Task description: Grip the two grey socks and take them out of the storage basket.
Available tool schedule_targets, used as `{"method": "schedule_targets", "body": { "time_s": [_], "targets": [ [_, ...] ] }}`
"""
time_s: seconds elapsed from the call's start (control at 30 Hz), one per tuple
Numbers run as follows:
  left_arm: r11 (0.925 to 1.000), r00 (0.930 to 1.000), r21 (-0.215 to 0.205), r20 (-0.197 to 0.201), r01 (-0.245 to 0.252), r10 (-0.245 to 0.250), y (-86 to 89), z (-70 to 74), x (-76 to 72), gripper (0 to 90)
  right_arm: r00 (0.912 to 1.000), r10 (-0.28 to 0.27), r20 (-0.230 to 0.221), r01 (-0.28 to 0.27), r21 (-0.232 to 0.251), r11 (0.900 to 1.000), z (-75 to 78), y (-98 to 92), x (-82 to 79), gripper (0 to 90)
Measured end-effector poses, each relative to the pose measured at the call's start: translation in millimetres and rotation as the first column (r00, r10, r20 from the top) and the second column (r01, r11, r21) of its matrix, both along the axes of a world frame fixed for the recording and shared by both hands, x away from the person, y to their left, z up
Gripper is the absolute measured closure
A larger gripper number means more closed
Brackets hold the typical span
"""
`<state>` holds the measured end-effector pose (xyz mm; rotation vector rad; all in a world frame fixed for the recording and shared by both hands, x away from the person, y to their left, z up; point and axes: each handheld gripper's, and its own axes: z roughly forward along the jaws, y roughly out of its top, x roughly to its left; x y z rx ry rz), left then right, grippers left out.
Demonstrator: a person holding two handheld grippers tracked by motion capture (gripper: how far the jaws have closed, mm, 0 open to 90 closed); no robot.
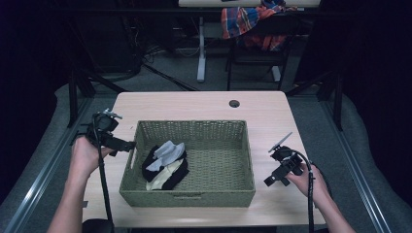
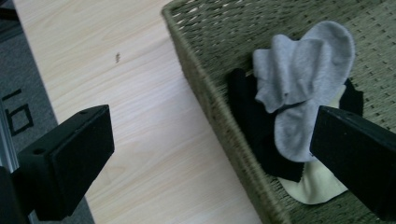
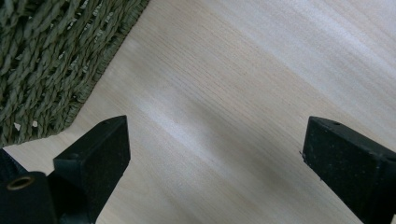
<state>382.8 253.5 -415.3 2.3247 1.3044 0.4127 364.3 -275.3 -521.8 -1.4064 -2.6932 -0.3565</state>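
Observation:
A green woven basket (image 1: 218, 141) sits mid-table, and inside its left half lies a pile of socks: a grey sock (image 1: 168, 151) on top, black ones (image 1: 154, 167) and a cream one (image 1: 159, 182) beneath. In the left gripper view the grey sock (image 2: 303, 70) drapes over the black (image 2: 252, 116) and cream (image 2: 313, 186) ones, past the basket wall (image 2: 205, 88). My left gripper (image 1: 127, 145) hangs open just outside the basket's left wall, holding nothing. My right gripper (image 1: 272, 179) is open over bare wood right of the basket; its own view catches the basket's corner (image 3: 51, 60).
The light wood table (image 1: 194, 104) has a round cable hole (image 1: 234, 103) at the back. Beyond the table stands a chair with a plaid cloth (image 1: 248, 22) over it, and a desk leg (image 1: 201, 48). Metal rails (image 1: 43, 165) run along both sides.

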Motion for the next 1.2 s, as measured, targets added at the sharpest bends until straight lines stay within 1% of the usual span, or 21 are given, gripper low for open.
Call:
{"method": "schedule_targets", "body": {
  "time_s": [0.03, 0.07, 0.13, 0.17, 0.27, 0.4, 0.43, 0.47, 0.53, 0.6, 0.7, 0.8, 0.83, 0.87, 0.9, 0.97, 1.0, 1.07, 1.1, 1.17, 1.2],
  "targets": [
    [1.0, 1.0, 0.0, 0.0, 0.0, 0.0, 0.0, 0.0, 0.0, 0.0, 1.0, 0.0, 0.0, 0.0, 0.0, 1.0, 0.0, 0.0, 0.0, 7.4],
    [0.9996, 0.9996, -0.006, -0.011, 0.026, -0.026, -7.4, 0.1, 1.4, 0.0, 1.0, -0.009, 0.001, 0.009, 0.009, 1.0, -0.3, 0.7, -0.7, 7.5],
    [0.9989, 0.9988, -0.008, -0.016, 0.045, -0.045, -14.6, 0.2, 2.9, 0.0, 1.0, 0.005, -0.002, -0.005, -0.006, 1.0, 0.9, 0.4, 0.1, 7.5],
    [0.9986, 0.9985, -0.005, -0.015, 0.053, -0.053, -17.9, 0.2, 3.9, 0.0, 0.9998, -0.016, 0.009, 0.016, 0.01, 1.0, -0.4, 1.1, -1.3, 7.6],
    [0.998, 0.9978, 0.003, -0.022, 0.063, -0.063, -24.3, -0.5, 6.0, 0.0, 0.9999, 0.012, -0.003, -0.012, -0.016, 1.0, 1.9, -0.5, 0.3, 7.6],
    [0.9967, 0.996, 0.028, -0.049, 0.076, -0.075, -34.9, -5.0, 11.4, 0.1, 1.0, 0.007, -0.004, -0.007, -0.008, 1.0, 2.5, -1.5, -0.1, 7.7],
    [0.9957, 0.9948, 0.037, -0.06, 0.084, -0.082, -39.9, -7.3, 13.7, 0.3, 1.0, -0.009, 0.004, 0.008, 0.005, 1.0, 1.6, -1.2, -1.1, 7.7],
    [0.9949, 0.9939, 0.042, -0.065, 0.092, -0.089, -41.6, -7.7, 14.6, 1.3, 1.0, 0.0, -0.002, 0.0, -0.002, 1.0, 2.3, -1.6, -0.5, 7.8],
    [0.9938, 0.9922, 0.039, -0.074, 0.104, -0.101, -44.9, -8.5, 15.9, 8.5, 1.0, -0.008, 0.003, 0.008, 0.001, 1.0, 1.6, -1.4, -0.9, 7.8],
    [0.9902, 0.9873, 0.046, -0.096, 0.132, -0.127, -54.8, -12.2, 20.1, 12.2, 1.0, 0.005, -0.002, -0.005, -0.012, 1.0, 2.1, -1.9, 0.2, 7.9],
    [0.9856, 0.9814, 0.058, -0.118, 0.159, -0.151, -65.6, -16.5, 25.6, 17.6, 1.0, 0.0, 0.001, 0.0, -0.008, 1.0, 1.7, -1.9, 0.1, 8.0],
    [0.9827, 0.9775, 0.064, -0.132, 0.174, -0.164, -71.8, -20.8, 29.7, 27.9, 1.0, 0.004, -0.003, -0.004, -0.008, 1.0, 1.6, -2.6, 0.4, 8.1],
    [0.9809, 0.9715, 0.069, -0.166, 0.182, -0.169, -75.6, -26.2, 34.9, 29.5, 1.0, 0.004, -0.003, -0.004, -0.007, 1.0, 1.5, -2.8, 0.5, 8.1],
    [0.9816, 0.9713, 0.076, -0.176, 0.175, -0.16, -76.9, -29.4, 37.1, 31.6, 0.9995, -0.027, 0.015, 0.027, 0.016, 1.0, -0.6, -1.9, -1.3, 8.1],
    [0.9815, 0.97, 0.082, -0.187, 0.173, -0.156, -78.3, -33.2, 38.7, 34.7, 0.9994, -0.03, 0.015, 0.029, 0.021, 0.999, -0.5, -2.0, -1.3, 8.1],
    [0.9803, 0.9672, 0.105, -0.21, 0.167, -0.142, -80.4, -40.2, 40.8, 35.8, 0.9999, -0.008, 0.006, 0.008, 0.006, 1.0, 1.3, -3.1, -0.2, 8.1],
    [0.9795, 0.9656, 0.112, -0.218, 0.168, -0.141, -80.9, -42.3, 41.3, 38.7, 0.9995, -0.027, 0.015, 0.027, 0.021, 0.999, -0.1, -2.4, -1.4, 8.1],
    [0.9789, 0.9611, 0.111, -0.237, 0.171, -0.141, -81.6, -46.9, 41.8, 39.7, 0.9995, -0.029, 0.015, 0.029, 0.021, 0.999, -0.6, -2.2, -1.3, 8.1],
    [0.9789, 0.9611, 0.111, -0.237, 0.171, -0.141, -81.6, -46.9, 41.8, 43.0, 0.9995, -0.029, 0.015, 0.029, 0.021, 0.999, -0.6, -2.2, -1.3, 8.1],
    [0.9803, 0.9595, 0.112, -0.249, 0.163, -0.131, -80.6, -50.2, 42.6, 47.2, 0.9999, 0.01, -0.006, -0.01, -0.008, 1.0, 1.4, -2.7, 0.8, 8.1],
    [0.9804, 0.9583, 0.112, -0.255, 0.162, -0.129, -80.2, -51.4, 43.0, 50.8, 1.0, -0.003, 0.005, 0.003, -0.002, 1.0, 0.6, -2.0, -0.1, 8.1]
  ]
}}
